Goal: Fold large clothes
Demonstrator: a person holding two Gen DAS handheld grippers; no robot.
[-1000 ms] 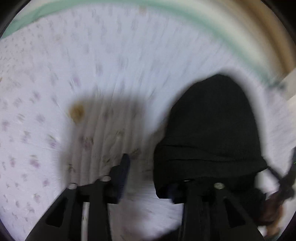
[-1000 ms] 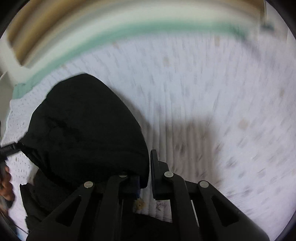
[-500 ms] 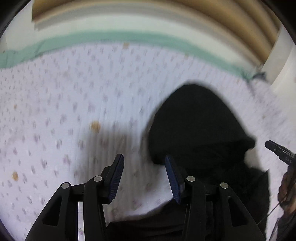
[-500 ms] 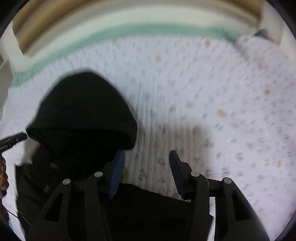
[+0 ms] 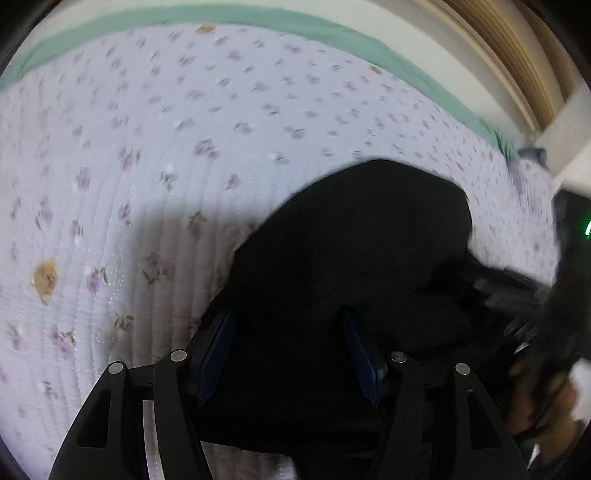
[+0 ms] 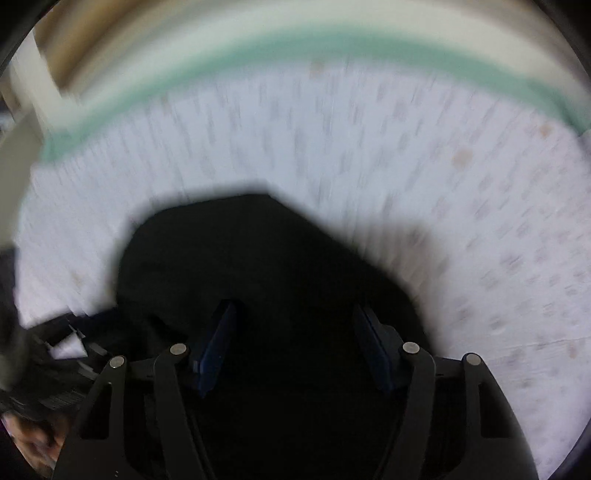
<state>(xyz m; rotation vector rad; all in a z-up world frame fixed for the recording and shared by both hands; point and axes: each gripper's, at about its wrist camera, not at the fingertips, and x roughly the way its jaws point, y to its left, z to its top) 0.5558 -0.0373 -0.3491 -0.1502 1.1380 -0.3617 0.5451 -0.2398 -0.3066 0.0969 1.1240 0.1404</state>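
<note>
A black hooded garment [image 5: 354, 251] lies on a white quilt with small purple flowers [image 5: 155, 155]. Its rounded hood points away from me. My left gripper [image 5: 288, 343] is open, its blue-padded fingers spread over the garment's near part. In the right wrist view the same black garment [image 6: 258, 266] fills the lower middle, and my right gripper [image 6: 295, 343] is open above it with nothing between the pads. The right gripper's body [image 5: 517, 295] shows at the right edge of the left wrist view. The right view is blurred by motion.
A green band [image 5: 332, 33] borders the quilt's far edge, with a pale wall and wooden slats [image 5: 509, 48] behind. A brown patch [image 5: 45, 277] is printed on the quilt at left. The left gripper and hand [image 6: 37, 369] show at the lower left of the right view.
Both grippers were shut on the black garment a second ago, then opened and let it go. Both have since moved in over the garment, which now lies flat on the quilt.
</note>
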